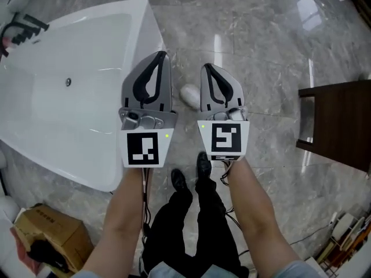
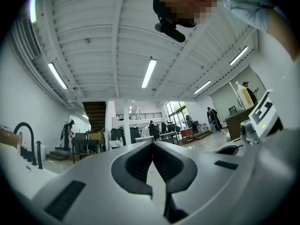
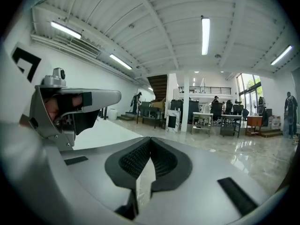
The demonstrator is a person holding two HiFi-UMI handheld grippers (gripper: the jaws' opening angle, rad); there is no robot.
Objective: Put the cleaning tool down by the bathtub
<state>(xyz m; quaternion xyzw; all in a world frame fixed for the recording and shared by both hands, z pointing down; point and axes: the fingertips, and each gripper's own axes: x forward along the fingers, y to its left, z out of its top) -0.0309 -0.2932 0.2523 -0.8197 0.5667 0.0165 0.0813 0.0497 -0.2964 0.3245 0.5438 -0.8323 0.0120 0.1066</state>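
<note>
1. Cleaning tool [image 1: 189, 95]: small white rounded piece on the marble floor [image 1: 266, 45], just right of the bathtub [image 1: 152, 33], near its far right corner. It does not touch the tub.
2. Long axis looks far-left to near-right. The near-right end is hidden behind the right gripper [image 1: 206, 67], so I can't tell which end leads.
3. Left gripper [image 1: 163, 54]: jaws together, tips meeting, nothing between them.
4. Right gripper: jaws together, nothing held.
5. Both grippers are held side by side above the floor, clear of the tool, pointing to the far side. The tool shows in the gap between them.
6. Only the head view shows the tool, the tub, a dark wooden stool [image 1: 339, 126] at right, a cardboard box [image 1: 49, 230] near left, and the person's legs and shoes [image 1: 203, 164].
7. The gripper views show the hall instead: ceiling strip lights [image 3: 206, 35], a staircase [image 2: 96, 115], desks and far-off people.
8. Left gripper view adds a black faucet [image 2: 26, 139] at left and the right gripper's marker cube [image 2: 262, 114].
9. Right gripper view catches the left gripper's side at left.
</note>
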